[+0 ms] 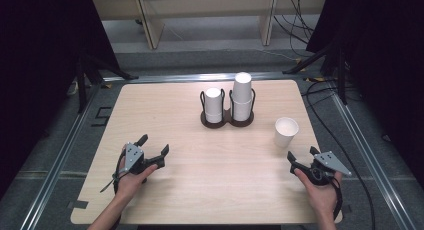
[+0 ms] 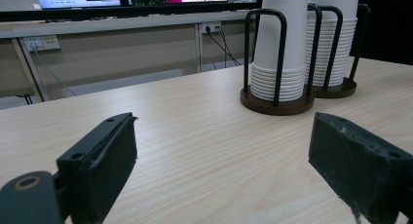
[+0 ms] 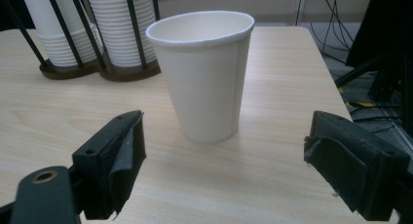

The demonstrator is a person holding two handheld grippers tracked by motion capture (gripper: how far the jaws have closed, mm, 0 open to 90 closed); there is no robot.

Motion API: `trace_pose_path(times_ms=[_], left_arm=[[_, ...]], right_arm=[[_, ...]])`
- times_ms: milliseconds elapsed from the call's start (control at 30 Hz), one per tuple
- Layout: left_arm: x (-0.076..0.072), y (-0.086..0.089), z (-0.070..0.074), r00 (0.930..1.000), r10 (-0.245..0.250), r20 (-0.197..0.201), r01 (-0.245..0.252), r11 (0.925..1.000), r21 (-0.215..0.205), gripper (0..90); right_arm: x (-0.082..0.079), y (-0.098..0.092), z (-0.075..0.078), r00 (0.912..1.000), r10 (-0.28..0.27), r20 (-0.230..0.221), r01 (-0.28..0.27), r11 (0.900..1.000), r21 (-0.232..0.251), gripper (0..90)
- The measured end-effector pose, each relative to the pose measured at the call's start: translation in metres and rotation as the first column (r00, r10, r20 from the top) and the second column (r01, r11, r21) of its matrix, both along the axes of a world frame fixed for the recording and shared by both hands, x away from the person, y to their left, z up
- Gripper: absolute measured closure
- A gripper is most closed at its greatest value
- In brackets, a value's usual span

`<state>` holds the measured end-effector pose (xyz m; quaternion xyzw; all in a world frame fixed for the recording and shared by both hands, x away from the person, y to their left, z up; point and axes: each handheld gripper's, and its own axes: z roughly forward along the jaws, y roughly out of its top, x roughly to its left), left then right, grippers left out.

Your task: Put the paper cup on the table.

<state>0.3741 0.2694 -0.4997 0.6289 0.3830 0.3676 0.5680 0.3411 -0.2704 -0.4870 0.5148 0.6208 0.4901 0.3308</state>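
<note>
1. Right gripper [image 3: 221, 170]: jaws spread wide, nothing between the pads, aimed squarely at the single white paper cup [image 3: 204, 73]; also seen at the near right of the tabletop [image 1: 302, 162].
2. White paper cup: upright, mouth up, alone on the pale wooden tabletop [image 1: 210, 165], just ahead of the right gripper and well apart from the rack [image 1: 286, 131].
3. Advised approach: advance level and low, one jaw to each side of the cup wall, below the rolled rim; close gently, since thin paper likely dents or tips under a hard or off-centre squeeze.
4. Left gripper [image 1: 154, 151]: jaws likewise spread and empty, resting at the near left.
5. Dark two-bay wire cup rack [image 1: 227, 119]: two stacks of white cups [image 1: 241, 92], the right one taller; probable destination, so keep the approach path clear of the wire hoops.
</note>
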Motion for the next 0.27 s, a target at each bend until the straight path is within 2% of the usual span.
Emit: trace_pose_path(times_ms=[33, 67, 100, 133, 167, 200, 267], left_arm=[[-0.001, 0.0, 0.001, 0.9998, 0.007, -0.018, -0.007, 1.0, 0.006, 9.6], [-0.001, 0.0, 0.001, 0.9999, 0.006, -0.016, -0.006, 1.0, 0.008, 9.5], [-0.001, 0.0, 0.001, 0.9997, 0.005, -0.022, -0.005, 0.9999, 0.014, 9.2], [-0.001, -0.001, 0.001, 0.9996, 0.004, -0.028, -0.003, 0.9999, 0.009, 9.0], [0.0, -0.003, 0.0, 0.9997, -0.004, -0.022, 0.004, 0.9999, 0.012, 8.8], [0.0, -0.004, 0.001, 0.9994, -0.012, -0.034, 0.013, 0.9996, 0.027, 8.7], [0.0, -0.011, 0.002, 0.9976, -0.042, -0.055, 0.045, 0.9976, 0.053, 8.6]], right_arm=[[-0.001, 0.0, 0.001, 1.0, -0.008, 0.002, 0.008, 1.0, -0.005, 14.9], [-0.004, 0.0, 0.001, 0.9999, -0.004, -0.013, 0.004, 1.0, -0.005, 14.9], [-0.004, -0.001, 0.0, 0.9997, 0.007, 0.024, -0.007, 1.0, 0.003, 14.8], [-0.005, 0.0, 0.0, 0.9996, -0.006, 0.026, 0.006, 1.0, 0.002, 14.8], [-0.006, -0.002, 0.001, 0.9995, 0.001, 0.031, 0.0, 0.999, -0.036, 14.8], [-0.006, -0.001, 0.0, 0.9992, 0.01, 0.038, -0.011, 1.0, 0.008, 14.8], [-0.006, -0.001, 0.0, 0.9992, 0.018, 0.036, -0.019, 1.0, 0.017, 14.8]])
